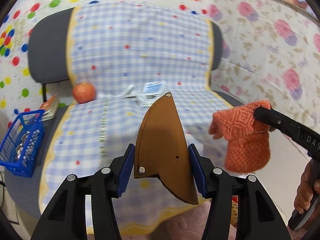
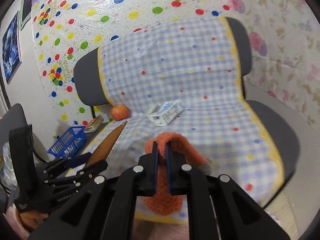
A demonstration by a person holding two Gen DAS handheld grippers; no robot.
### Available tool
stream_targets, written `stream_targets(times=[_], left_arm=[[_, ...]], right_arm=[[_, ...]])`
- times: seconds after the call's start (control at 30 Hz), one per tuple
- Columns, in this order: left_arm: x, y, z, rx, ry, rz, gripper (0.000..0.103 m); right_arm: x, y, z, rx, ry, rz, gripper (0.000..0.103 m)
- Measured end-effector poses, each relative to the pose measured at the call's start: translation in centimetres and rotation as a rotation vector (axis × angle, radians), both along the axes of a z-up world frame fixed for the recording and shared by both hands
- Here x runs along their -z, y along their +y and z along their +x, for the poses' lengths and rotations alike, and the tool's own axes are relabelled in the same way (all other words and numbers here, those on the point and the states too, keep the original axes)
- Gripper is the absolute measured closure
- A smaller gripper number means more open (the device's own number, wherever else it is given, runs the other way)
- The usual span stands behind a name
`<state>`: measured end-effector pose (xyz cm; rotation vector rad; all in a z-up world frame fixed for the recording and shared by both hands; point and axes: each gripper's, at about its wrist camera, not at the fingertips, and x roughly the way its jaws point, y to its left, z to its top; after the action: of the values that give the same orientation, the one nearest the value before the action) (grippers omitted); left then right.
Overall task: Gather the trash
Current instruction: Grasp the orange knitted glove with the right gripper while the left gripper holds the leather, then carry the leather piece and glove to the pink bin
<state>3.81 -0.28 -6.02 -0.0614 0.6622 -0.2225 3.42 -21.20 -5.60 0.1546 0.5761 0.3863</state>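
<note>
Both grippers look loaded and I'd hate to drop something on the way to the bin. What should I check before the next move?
1. Left gripper grip on the brown leather sheath: ok, pinched between both pads.
2. Right gripper grip on the orange knitted glove: ok, pads closed on a fold, most of it dangling.
3. Gap between the two grippers: ok, apart in both views.
4. Blue basket has room: cannot tell, it already holds shiny items.
5. Trash left on the chair: not ok, white carton remains.
6. Apple counts as trash: cannot tell.
</note>
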Motion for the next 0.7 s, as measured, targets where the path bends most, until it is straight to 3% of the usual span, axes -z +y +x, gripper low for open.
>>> stream_targets(times=[0.33, 0.7], left_arm=[[0.9, -8.5, -2.2, 0.236, -0.011, 0.006, 0.049], [3.6, -17.2, -4.3, 0.488, 0.051, 0.027, 0.049]], right_arm=[[2.5, -7.9, -5.7, 0.196, 0.065, -0.022, 0.095], [4.5, -13.5, -10.8, 0.376, 0.132, -0.067, 0.095]])
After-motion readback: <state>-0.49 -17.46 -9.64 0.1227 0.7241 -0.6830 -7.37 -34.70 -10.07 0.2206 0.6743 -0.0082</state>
